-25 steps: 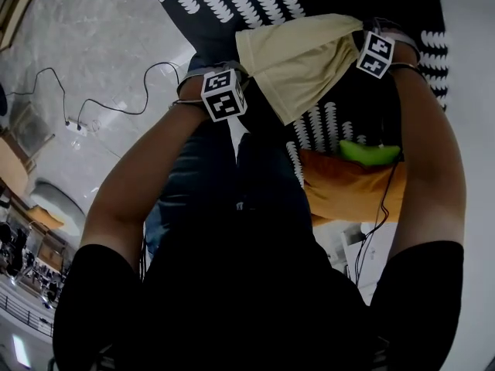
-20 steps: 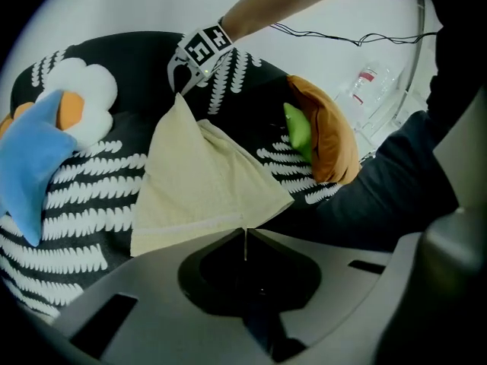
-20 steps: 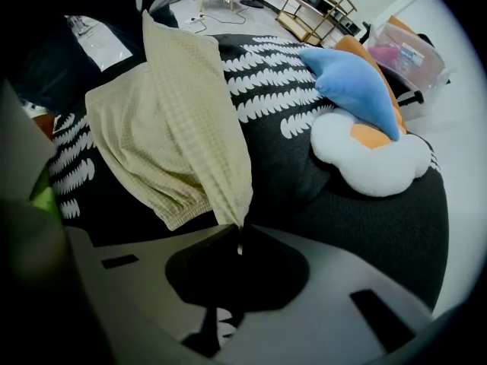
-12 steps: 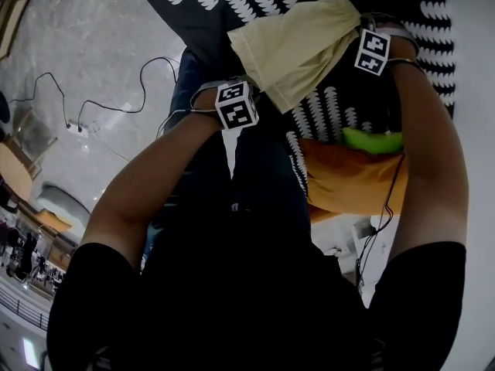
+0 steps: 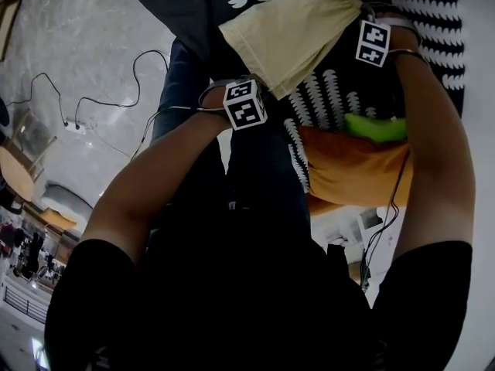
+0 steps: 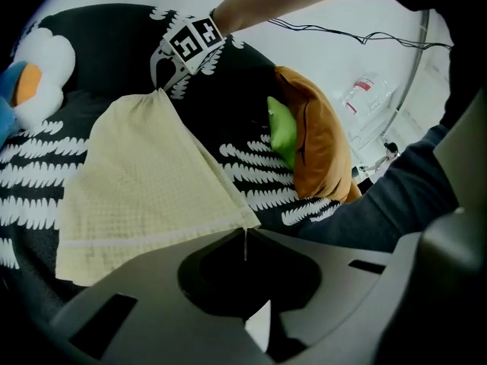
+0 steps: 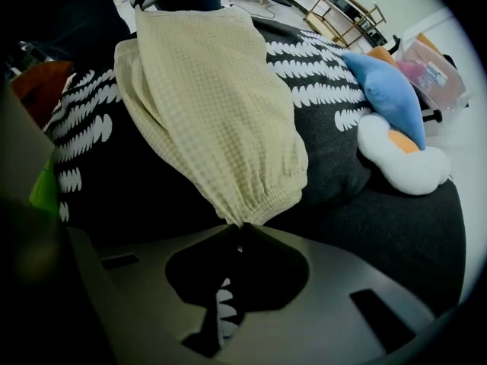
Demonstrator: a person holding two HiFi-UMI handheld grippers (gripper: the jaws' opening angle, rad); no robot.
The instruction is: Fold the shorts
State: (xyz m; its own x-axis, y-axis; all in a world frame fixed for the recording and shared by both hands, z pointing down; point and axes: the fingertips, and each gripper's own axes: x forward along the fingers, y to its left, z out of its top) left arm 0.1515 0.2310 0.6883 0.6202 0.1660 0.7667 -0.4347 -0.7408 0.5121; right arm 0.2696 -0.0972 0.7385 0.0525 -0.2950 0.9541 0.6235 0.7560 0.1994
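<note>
Head view. Noted the left gripper [image 5: 255, 87] further right than 1 second ago, tucked closer under the cloth. Noted the shorts [image 5: 290, 29] higher in frame, the right gripper [image 5: 361, 14] a touch higher too. Found the shorts strung between the 2 grippers, lifted above a dark cover [image 5: 325, 107] printed with white leaf shapes. Spotted an orange cushion [image 5: 352, 168] with a green item [image 5: 375, 126] touching its top, below the right arm. Pale marbled floor [image 5: 85, 45] at left.

Left gripper view. Found the jaws pressed together on 1 hem corner of the shorts, only a thin sliver of cloth between them. Pale yellow waffle weave, a flat hemmed band along the near edge, the panel fanning out to the far corner in the right gripper. Plush toy [image 6: 34, 67], white, blue and orange, at the cover's far left.

Right gripper view. Found the jaws closed tight on a gathered elastic edge, ruched and ribbed, cloth bunched into the pinch. Rest of the garment hanging in a soft sag toward the left gripper at top.

Handling, as judgement. Expect light, limp cloth with some grip from the weave: no stiffness, draping wherever unsupported, nothing to break. Best taken at corners or along hem and elastic, for the bite of doubled fabric. Would keep the 2 holds well apart for a taut edge before laying down for a fold.
</note>
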